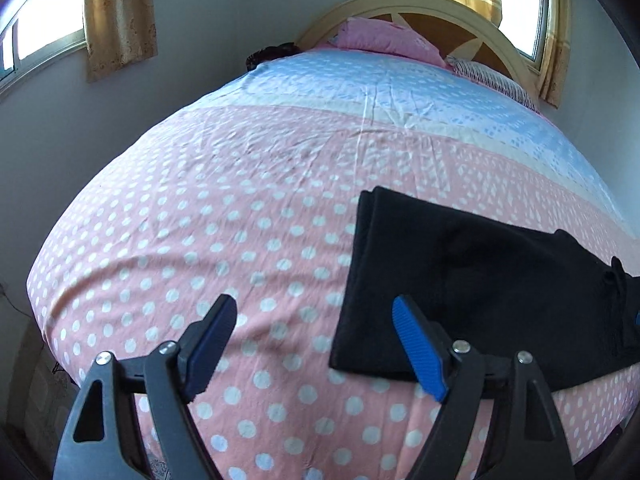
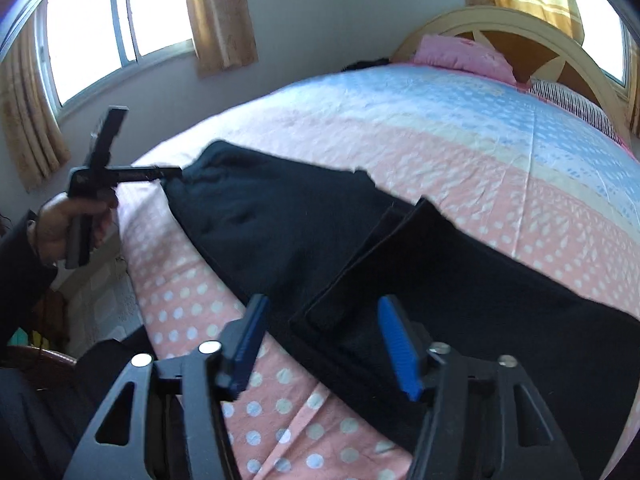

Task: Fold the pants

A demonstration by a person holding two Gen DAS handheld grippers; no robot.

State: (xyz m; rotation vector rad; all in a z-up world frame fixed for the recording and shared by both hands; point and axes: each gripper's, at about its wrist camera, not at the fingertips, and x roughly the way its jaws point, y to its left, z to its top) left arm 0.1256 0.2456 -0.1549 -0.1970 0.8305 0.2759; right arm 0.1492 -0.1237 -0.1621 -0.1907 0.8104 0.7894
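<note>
The black pants (image 2: 320, 240) are lying across the near edge of the bed, on the pink polka-dot bedsheet (image 1: 200, 220), with one end folded back over itself into a doubled layer (image 2: 400, 264). In the left wrist view the same pants (image 1: 460, 280) are showing a squared, folded end resting flat on the sheet. The right gripper (image 2: 320, 344) is hovering just above the folded layer, its blue-padded jaws standing partly apart and pinching nothing. The left gripper (image 1: 316, 344) is hanging over bare sheet beside the pants' end, jaws spread wide and empty. From the right wrist view, a hand (image 2: 68, 224) is gripping the left tool's handle near the far end of the pants. A pink pillow (image 1: 380, 40) is leaning against the cream headboard (image 1: 400, 8).
</note>
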